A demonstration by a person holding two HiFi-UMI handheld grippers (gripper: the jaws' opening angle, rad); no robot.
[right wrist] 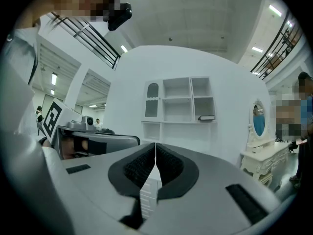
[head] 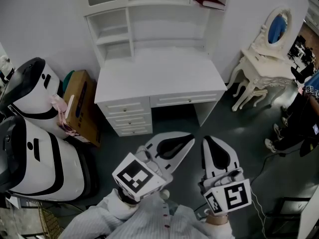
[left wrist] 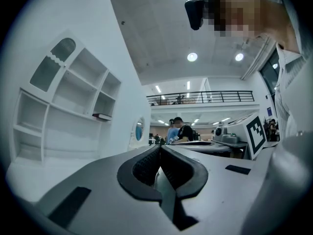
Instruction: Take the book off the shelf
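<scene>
Shirt: we wear a pale, finely striped shirt (head: pixel 144 219) with small buttons (head: pixel 166 213) down the front.
Left gripper: our left gripper (head: pixel 186 141) has a white shell and black ribbed pads (left wrist: pixel 145 168).
Right gripper: our right gripper (head: pixel 209 144) has the same white shell and black lining.
Cubes: each carries a white cube (head: pixel 138 177) with black square markers.

1. No word, number or brand name can be read in any view.
2. The cube (head: pixel 137 177) on the left gripper (head: pixel 190 139) carries a black-and-white square marker: a pattern, not letters.
3. The cube (head: pixel 230 196) on the right gripper (head: pixel 207 140) carries another such marker.
4. The cardboard box (head: pixel 82 106) has a dark strip on its side; any print is too small to read.
5. The book (head: pixel 209 2) shows no legible title.
</scene>
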